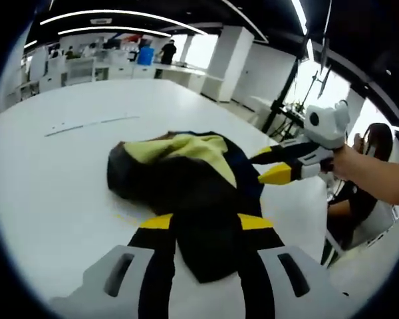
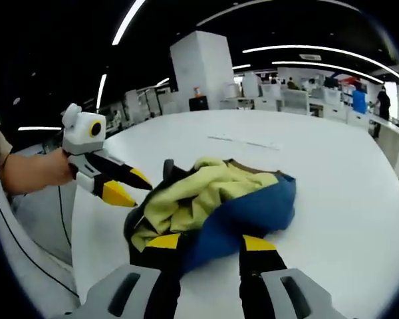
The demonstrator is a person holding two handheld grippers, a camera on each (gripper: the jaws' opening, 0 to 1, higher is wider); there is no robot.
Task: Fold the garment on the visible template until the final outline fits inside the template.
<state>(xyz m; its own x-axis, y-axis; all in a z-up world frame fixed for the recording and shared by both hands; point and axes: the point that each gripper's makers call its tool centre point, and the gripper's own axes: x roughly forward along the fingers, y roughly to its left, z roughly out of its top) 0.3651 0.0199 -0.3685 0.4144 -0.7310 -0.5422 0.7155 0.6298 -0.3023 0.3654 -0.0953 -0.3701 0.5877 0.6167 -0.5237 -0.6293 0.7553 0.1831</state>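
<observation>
A crumpled garment (image 1: 186,176), dark outside with a yellow lining and blue panels, lies in a heap on the white table (image 1: 53,173). My left gripper (image 1: 205,222) is open, its yellow-tipped jaws straddling the near dark edge of the cloth. My right gripper (image 1: 274,163) comes in from the right, held by a hand, jaws apart at the garment's side. In the right gripper view the garment (image 2: 213,196) shows yellow lining and a blue fold; my right gripper (image 2: 211,242) stands open over the blue part. The left gripper (image 2: 130,186) is open at the heap's left edge.
A faint yellowish line (image 1: 124,217) marks the table beside the garment. A thin pale strip (image 1: 86,125) lies farther back on the table. The table edge (image 2: 73,266) runs close on the left. A seated person (image 1: 359,193) is off the table's right side. Desks and pillars fill the room behind.
</observation>
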